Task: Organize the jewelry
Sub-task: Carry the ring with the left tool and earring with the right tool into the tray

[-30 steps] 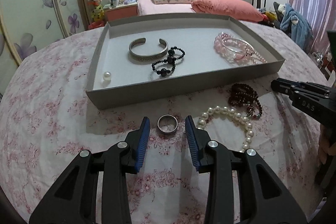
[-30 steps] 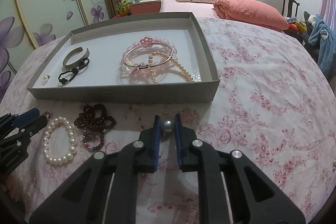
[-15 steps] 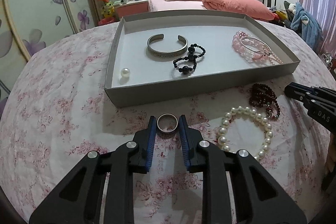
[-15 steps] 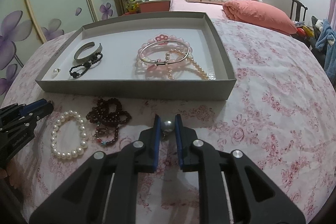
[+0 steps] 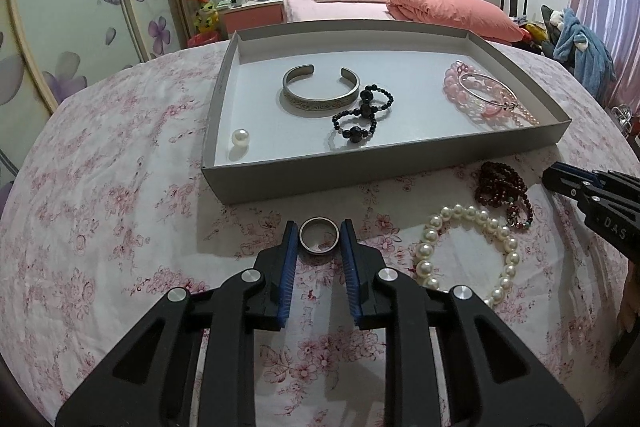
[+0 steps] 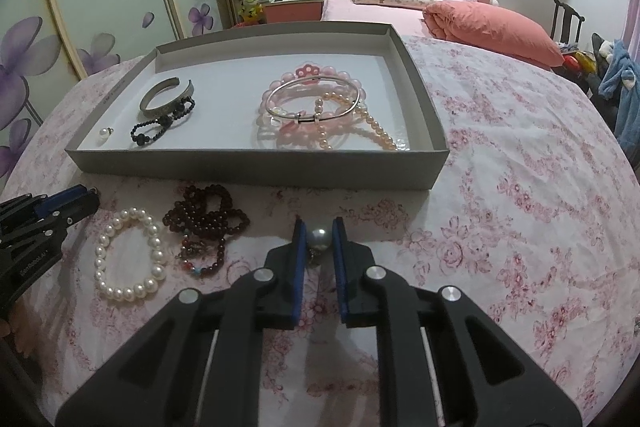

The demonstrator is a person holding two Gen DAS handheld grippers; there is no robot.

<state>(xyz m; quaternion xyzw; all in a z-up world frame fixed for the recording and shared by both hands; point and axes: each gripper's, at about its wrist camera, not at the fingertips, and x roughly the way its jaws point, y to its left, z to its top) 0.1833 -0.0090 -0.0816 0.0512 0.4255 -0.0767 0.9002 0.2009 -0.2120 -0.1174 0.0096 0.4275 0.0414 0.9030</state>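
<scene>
Left gripper [image 5: 319, 235] clamps a silver ring [image 5: 319, 235] between its blue pads, just in front of the grey tray [image 5: 360, 175] on the floral cloth [image 5: 120, 195]. Right gripper [image 6: 319, 239] is clamped on a grey pearl [image 6: 319, 238], near the tray's front wall. A white pearl bracelet [image 6: 130, 255] and dark red beads [image 6: 206, 217] lie between the two grippers.

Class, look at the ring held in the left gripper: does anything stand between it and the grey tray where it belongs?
Only the tray's near wall stands before the ring; the left gripper must lift it over.
</scene>
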